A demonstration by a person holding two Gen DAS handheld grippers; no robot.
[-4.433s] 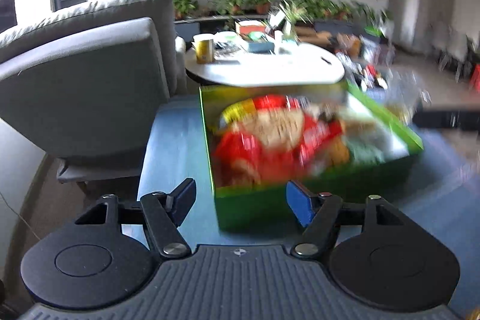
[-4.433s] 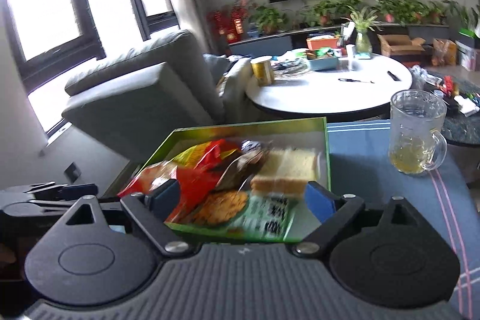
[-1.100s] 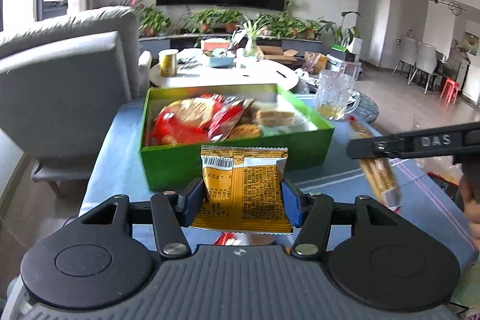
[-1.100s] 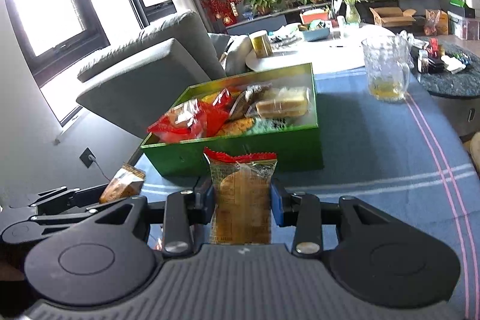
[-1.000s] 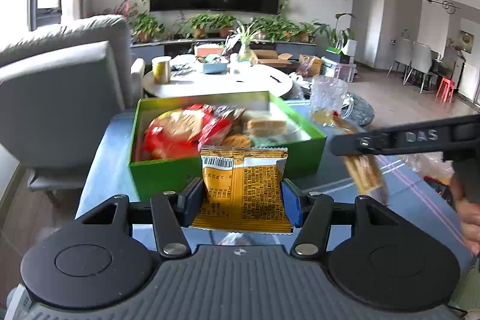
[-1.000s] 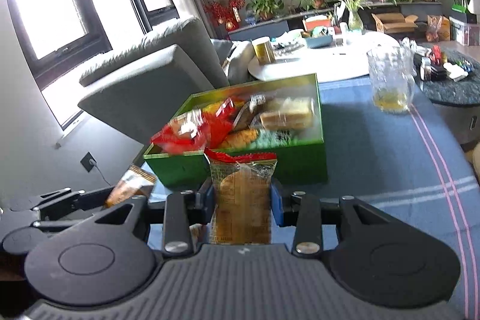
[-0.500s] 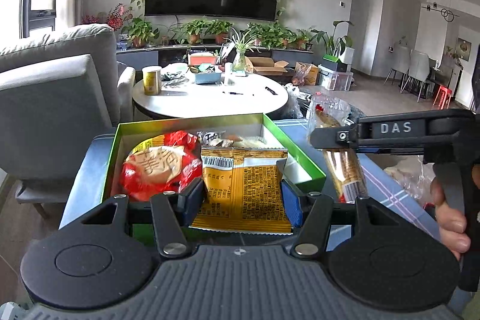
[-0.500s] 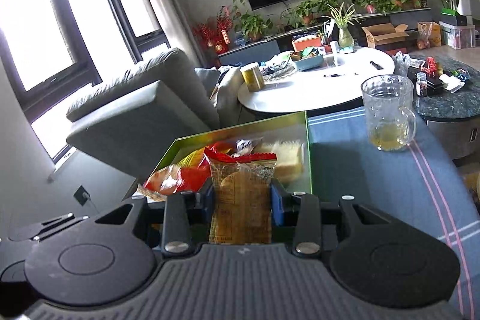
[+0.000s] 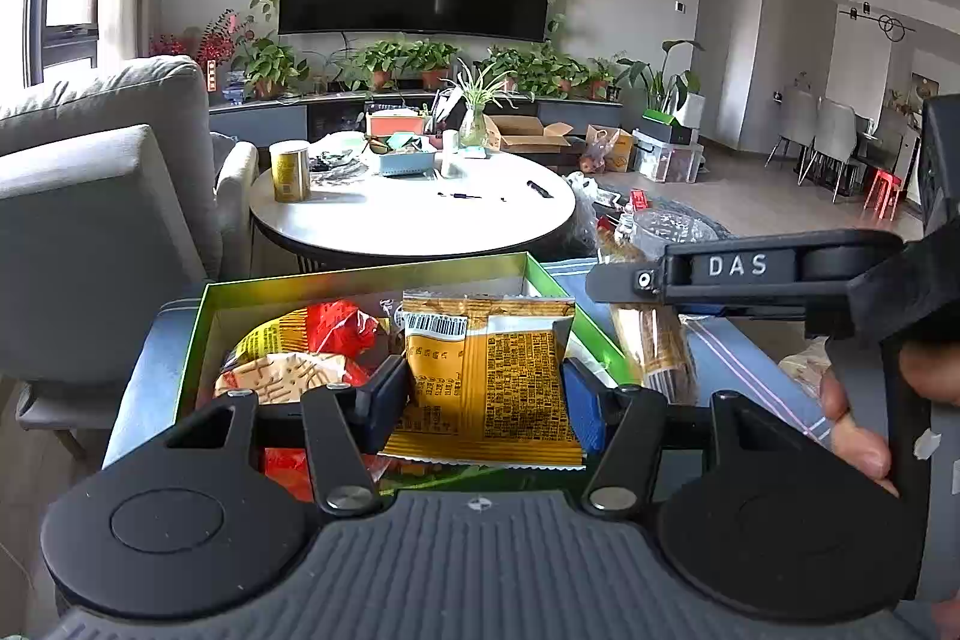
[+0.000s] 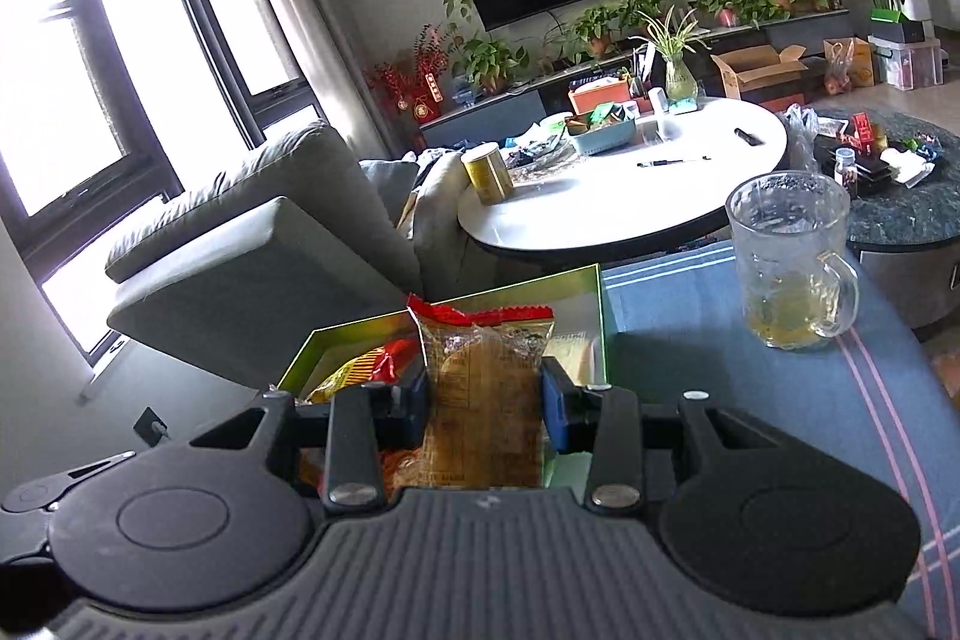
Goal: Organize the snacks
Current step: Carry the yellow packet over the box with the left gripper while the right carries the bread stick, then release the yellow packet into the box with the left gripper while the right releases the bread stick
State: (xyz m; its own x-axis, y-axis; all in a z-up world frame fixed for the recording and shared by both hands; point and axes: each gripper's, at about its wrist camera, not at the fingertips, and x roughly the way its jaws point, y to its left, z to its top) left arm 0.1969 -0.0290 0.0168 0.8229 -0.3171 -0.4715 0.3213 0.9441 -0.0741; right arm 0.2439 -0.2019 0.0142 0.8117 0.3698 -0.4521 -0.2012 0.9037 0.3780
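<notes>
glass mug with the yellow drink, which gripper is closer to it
Right. The right gripper, holding a clear cookie packet, is beside the glass mug; the left gripper, holding an orange packet, is farther across the green box.

Open green box on blue-clothed surface, holding red-yellow snack bags at its left side. Orange-yellow packet, barcode at top, upright, pinched in left tool over the box. Clear packet with red top seal, biscuits inside, upright, pinched in right tool over the box's right part.
</notes>
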